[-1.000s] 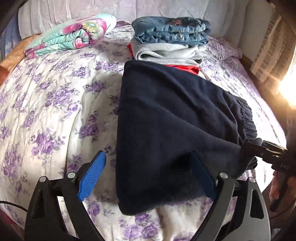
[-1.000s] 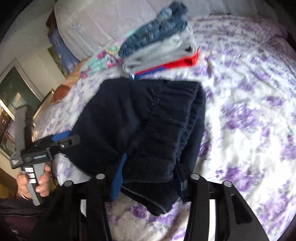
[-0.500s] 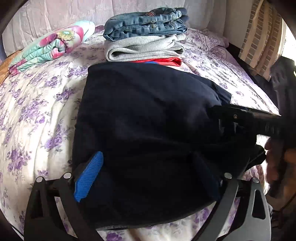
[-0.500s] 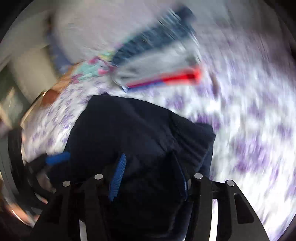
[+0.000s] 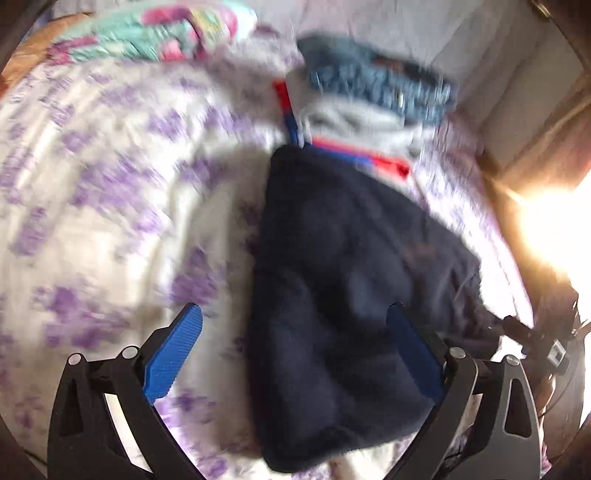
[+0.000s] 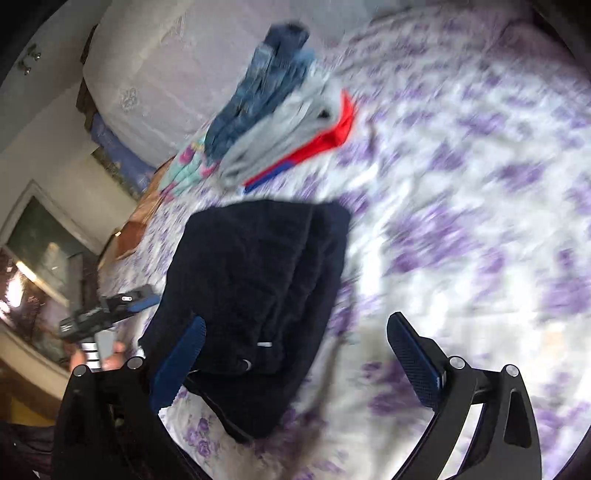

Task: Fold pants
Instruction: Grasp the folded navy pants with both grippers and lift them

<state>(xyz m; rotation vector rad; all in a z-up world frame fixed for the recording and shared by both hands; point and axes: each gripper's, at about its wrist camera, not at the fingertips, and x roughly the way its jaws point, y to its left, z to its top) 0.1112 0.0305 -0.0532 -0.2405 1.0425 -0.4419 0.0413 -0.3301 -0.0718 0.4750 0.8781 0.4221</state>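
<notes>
The dark navy pants [image 5: 343, 295] lie folded into a compact bundle on the floral bedsheet [image 5: 110, 206]. They also show in the right wrist view [image 6: 255, 280]. My left gripper [image 5: 295, 350] is open and empty, its jaws wide apart just in front of the bundle's near edge. My right gripper [image 6: 295, 354] is open and empty; its left finger [image 6: 181, 365] overlaps the bundle's near corner, its right finger [image 6: 413, 362] is over bare sheet. Both views are motion-blurred.
A stack of folded clothes [image 5: 369, 96], jeans on top, then grey, then red and blue, sits just behind the pants; it also shows in the right wrist view [image 6: 280, 118]. A folded floral blanket [image 5: 147, 33] lies at the far left. Bright window glare [image 5: 554, 229] is on the right.
My right gripper has opened and let go of the pants, which now lie on the bed. Both grippers have drawn back and swung; the left one stayed open.
</notes>
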